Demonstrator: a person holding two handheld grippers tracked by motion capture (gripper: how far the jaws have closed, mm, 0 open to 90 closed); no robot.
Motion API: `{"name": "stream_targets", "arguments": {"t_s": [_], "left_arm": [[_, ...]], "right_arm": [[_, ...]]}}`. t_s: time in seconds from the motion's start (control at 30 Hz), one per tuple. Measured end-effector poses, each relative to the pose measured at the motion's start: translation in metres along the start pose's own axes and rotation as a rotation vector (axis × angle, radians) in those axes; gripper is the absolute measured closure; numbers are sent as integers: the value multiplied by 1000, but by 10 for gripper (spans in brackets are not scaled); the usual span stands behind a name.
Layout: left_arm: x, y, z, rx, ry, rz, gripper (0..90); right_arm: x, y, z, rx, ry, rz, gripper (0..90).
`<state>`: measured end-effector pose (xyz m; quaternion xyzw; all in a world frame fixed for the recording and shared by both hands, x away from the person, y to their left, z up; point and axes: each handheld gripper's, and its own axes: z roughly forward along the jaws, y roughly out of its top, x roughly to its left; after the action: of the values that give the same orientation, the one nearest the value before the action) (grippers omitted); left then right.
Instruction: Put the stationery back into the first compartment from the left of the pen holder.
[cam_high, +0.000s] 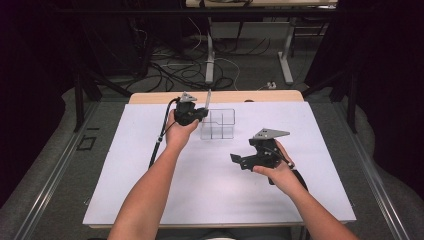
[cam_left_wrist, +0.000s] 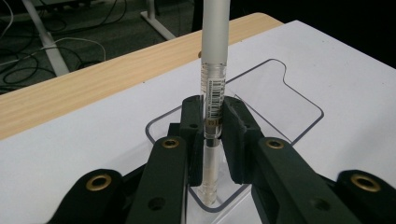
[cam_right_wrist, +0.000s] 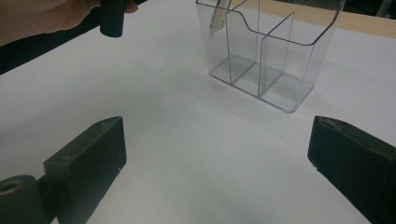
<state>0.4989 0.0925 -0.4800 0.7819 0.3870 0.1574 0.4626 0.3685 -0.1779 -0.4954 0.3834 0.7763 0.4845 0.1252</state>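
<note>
My left gripper (cam_high: 202, 114) is shut on a slim pen (cam_high: 208, 99) with a frosted white cap and a clear barrel, and holds it upright. In the left gripper view the pen (cam_left_wrist: 215, 51) stands between the black pads (cam_left_wrist: 192, 122), its lower end dipped into the left end compartment of a clear plastic organizer (cam_left_wrist: 299, 95). The organizer (cam_high: 222, 125) has several compartments and stands at the far middle of the white mat. My right gripper (cam_high: 238, 161) hovers over the mat nearer to me, open and holding nothing. Its view shows the organizer (cam_right_wrist: 280, 65) ahead and the pen's tip (cam_right_wrist: 215, 22) inside.
A white mat (cam_high: 150, 185) covers the table, with a strip of wood (cam_high: 150, 98) at the far edge. Beyond the table are desk legs and cables on the floor (cam_high: 200, 70). The person's left hand (cam_right_wrist: 42, 16) is in the right gripper view's top left.
</note>
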Motion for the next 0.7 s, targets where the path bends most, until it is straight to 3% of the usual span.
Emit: {"name": "stream_targets", "arguments": {"t_s": [0.3,0.63,0.7], "left_arm": [[-1,0,-2,21,-14,-9,782],[1,4,-23,12,-10,-38,541],[0,4,-28,-14,-14,-33,510]], "right_arm": [[-1,0,-1,-3,-2,3,42],[-1,0,-1,-1,-8,8,43],[-1,0,-1,-3,-7,4,43]]}}
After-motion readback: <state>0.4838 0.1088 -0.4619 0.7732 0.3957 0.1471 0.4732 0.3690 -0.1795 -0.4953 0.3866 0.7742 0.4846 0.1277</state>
